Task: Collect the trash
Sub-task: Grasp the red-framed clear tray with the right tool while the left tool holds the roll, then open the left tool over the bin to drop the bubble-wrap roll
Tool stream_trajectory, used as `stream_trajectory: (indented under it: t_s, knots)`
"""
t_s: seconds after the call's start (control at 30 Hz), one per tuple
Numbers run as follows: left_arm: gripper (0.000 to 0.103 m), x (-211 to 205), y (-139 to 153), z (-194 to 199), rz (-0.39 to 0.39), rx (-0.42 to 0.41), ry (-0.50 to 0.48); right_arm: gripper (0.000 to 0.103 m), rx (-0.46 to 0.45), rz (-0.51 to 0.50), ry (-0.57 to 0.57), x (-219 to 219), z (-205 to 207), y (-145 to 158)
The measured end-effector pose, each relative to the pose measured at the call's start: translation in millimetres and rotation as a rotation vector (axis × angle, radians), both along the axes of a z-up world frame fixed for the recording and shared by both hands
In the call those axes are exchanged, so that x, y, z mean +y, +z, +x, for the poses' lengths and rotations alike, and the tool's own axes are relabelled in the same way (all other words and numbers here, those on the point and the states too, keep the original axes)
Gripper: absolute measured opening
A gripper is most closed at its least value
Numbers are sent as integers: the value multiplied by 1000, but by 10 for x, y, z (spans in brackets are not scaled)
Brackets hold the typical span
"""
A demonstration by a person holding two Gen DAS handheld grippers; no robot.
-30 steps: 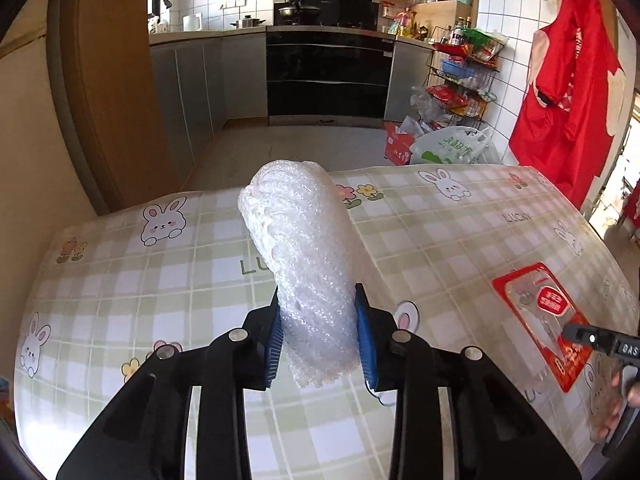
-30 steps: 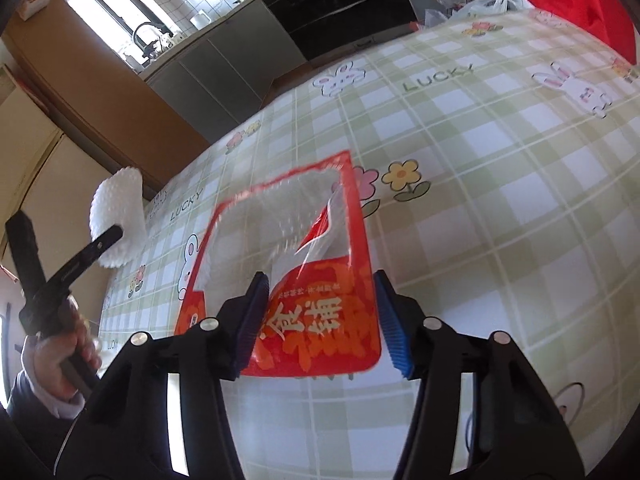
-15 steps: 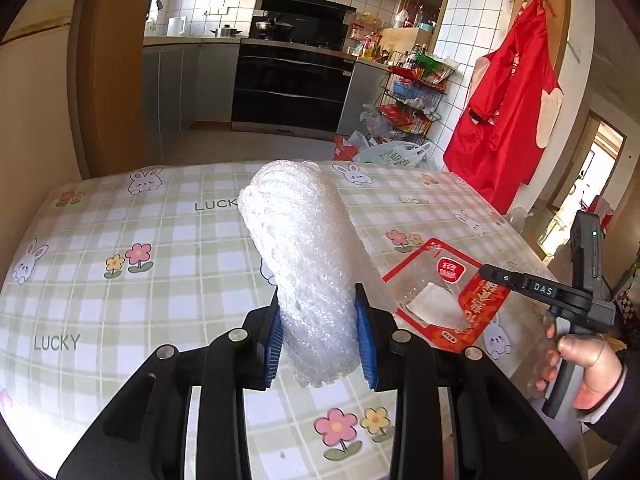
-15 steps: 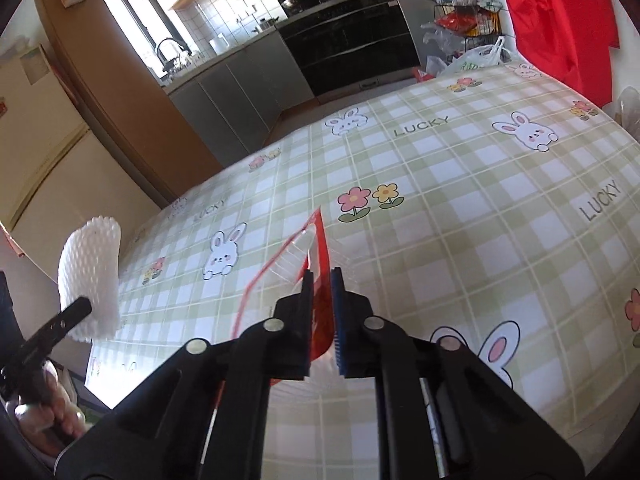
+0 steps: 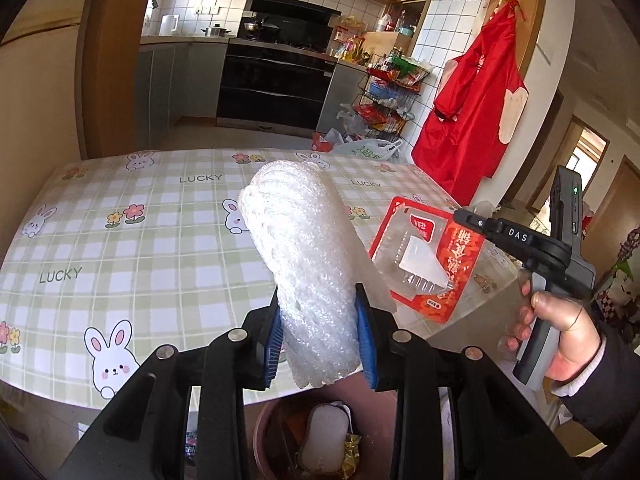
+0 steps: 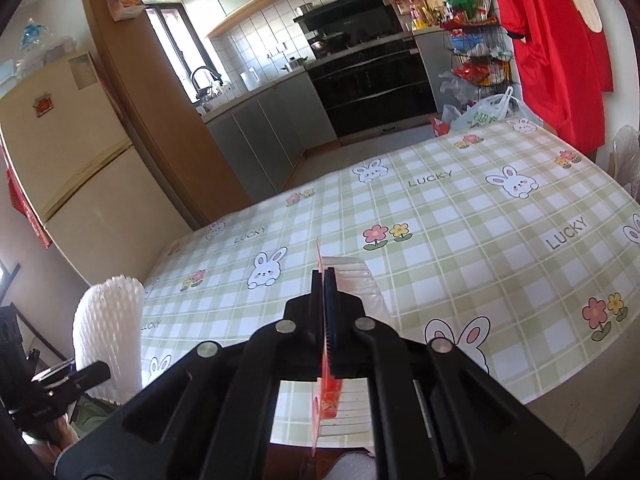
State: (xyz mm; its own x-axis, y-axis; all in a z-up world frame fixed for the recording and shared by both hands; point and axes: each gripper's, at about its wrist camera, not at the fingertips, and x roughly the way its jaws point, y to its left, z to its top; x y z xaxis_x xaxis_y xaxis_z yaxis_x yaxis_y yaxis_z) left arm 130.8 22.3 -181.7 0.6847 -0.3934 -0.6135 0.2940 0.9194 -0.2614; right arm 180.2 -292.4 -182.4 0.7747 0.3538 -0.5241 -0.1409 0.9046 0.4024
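**Both grippers loaded, bin waiting below**

The left gripper [image 5: 320,340] is clamping a roll of white foam wrap [image 5: 304,248] between its blue pads, the roll sticking up and forward past the fingertips. The right gripper [image 6: 325,312] is pinching a red snack wrapper [image 6: 329,392] edge-on, its jaws drawn almost together on the thin film; in the left view that wrapper [image 5: 424,256] is hanging in the air from the gripper's tip, clear of the table [image 5: 120,240].

Below the near table edge a brown bin [image 5: 276,432] is sitting, already holding a white foam piece [image 5: 326,436] and some small scraps, so part of the collecting looks done. No other loose trash is showing on the tablecloth in either view. What is left, by my reading, is dropping these two pieces.

The foam wrap's lower end is hanging almost straight above the bin's mouth, just past the table edge. The wrapper is sitting further right and still over the table's corner, near the bin but not yet above it; the right hand [image 5: 560,336] is gripping its handle beside the table.
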Motion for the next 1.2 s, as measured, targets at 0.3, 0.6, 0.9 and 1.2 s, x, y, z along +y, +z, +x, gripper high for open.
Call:
stream_trajectory:
  t_s: [0.3, 0.6, 0.9, 1.2]
  knots:
    - [32, -136, -7, -447, 27, 40, -50, 5, -80, -14, 25, 44, -442, 431]
    - [32, -278, -149, -752, 42, 115, -116, 5, -112, -6, 57, 53, -796, 656]
    - [36, -441, -342, -803, 66, 180, -160, 5, -145, -14, 80, 93, -994, 801]
    - [58, -510, -350, -795, 97, 171, -159, 5, -150, -22, 108, 171, -1080, 848]
